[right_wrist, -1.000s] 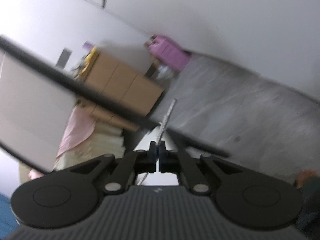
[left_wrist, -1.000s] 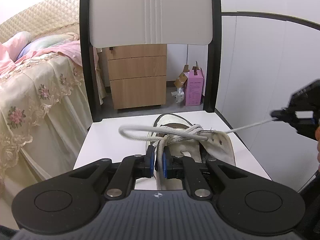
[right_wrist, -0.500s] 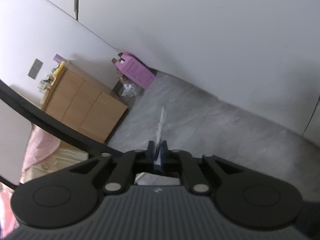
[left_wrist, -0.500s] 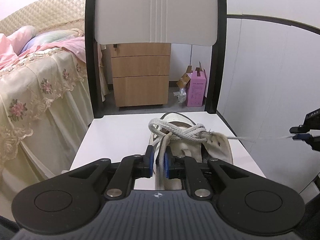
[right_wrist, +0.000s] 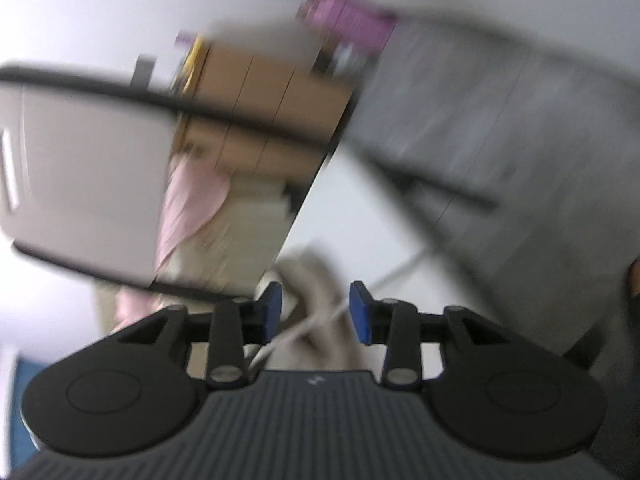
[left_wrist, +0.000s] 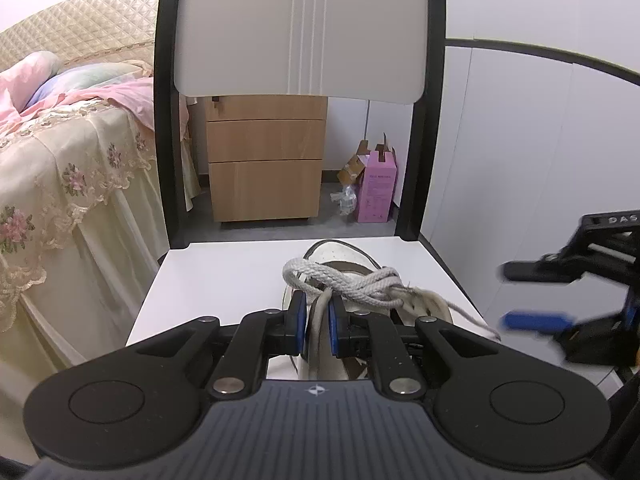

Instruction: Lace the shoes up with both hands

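Left wrist view: left gripper [left_wrist: 317, 322] pinches the grey woven lace [left_wrist: 320, 312], anchoring the knot (tension); right gripper [left_wrist: 528, 298], jaws just opened, holds nothing.

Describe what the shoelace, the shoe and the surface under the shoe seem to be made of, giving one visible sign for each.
Shoelace: woven textile cord, probably cotton, matte grey-white; braid texture shows and its free end is frayed.
Shoe: off-white, soft-looking canvas or leather, matte and worn; which cannot be told.
Seat surface: smooth white panel, likely plastic or painted board, with faint sheen and black edging.
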`<state>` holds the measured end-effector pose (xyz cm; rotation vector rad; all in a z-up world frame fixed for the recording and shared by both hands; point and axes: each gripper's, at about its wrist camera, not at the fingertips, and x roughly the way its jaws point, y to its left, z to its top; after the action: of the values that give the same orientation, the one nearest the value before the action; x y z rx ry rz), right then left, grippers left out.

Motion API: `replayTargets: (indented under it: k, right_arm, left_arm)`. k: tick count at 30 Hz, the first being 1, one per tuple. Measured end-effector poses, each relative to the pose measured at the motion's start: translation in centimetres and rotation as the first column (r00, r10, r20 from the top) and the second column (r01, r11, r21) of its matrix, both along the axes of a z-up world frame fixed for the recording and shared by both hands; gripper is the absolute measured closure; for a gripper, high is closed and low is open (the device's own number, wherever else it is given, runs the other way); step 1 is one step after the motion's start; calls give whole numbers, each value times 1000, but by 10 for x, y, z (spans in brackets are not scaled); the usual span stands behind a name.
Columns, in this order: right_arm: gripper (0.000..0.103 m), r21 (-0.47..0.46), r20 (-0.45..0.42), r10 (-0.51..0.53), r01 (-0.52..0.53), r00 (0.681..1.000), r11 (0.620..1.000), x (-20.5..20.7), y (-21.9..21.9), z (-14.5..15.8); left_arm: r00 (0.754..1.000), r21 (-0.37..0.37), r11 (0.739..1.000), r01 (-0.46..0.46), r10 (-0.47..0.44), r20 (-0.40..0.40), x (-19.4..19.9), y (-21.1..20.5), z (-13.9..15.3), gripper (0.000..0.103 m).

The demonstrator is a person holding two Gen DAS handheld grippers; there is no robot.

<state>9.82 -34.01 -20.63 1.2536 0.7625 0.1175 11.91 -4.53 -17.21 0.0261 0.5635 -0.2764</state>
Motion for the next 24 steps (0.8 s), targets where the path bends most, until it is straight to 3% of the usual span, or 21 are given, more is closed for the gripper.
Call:
replayTargets:
  k: [2,5,10,15,17,18,24]
  right_arm:
    - [59,43,-10,46,-45,999,998,6,21,-6]
    - [59,32,-28,84,-83,996,996,15,42,-13]
    - [59,11,-14,31,-31,999,999,28,52,-19]
    - [60,63,-20,16,-15,1000,998,47,62,-25]
    - [76,47,-15,28,-27,999,999,54,70,-22]
    - [98,27,-9,30,-30,999,999,57,72,-19]
    - [100,-70,28,-44,46,999,997,51,59,-6]
  left_arm:
    - [1000,-5,1000,-21,21,1,1,0,0,91]
    - [998,18,998,-62,62,13,-2,-2,1,93]
    - [993,15,993,-116,116,3,-5,4,3,95]
    - [993,-6,993,-120,120,-9,-3,10,4,95]
    - [993,4,993,-115,115,-2,-4,9,4,95]
    - [994,10,994,-112,112,3,-6,8,4,95]
    - [994,14,994,-110,110,6,-7,8,3,95]
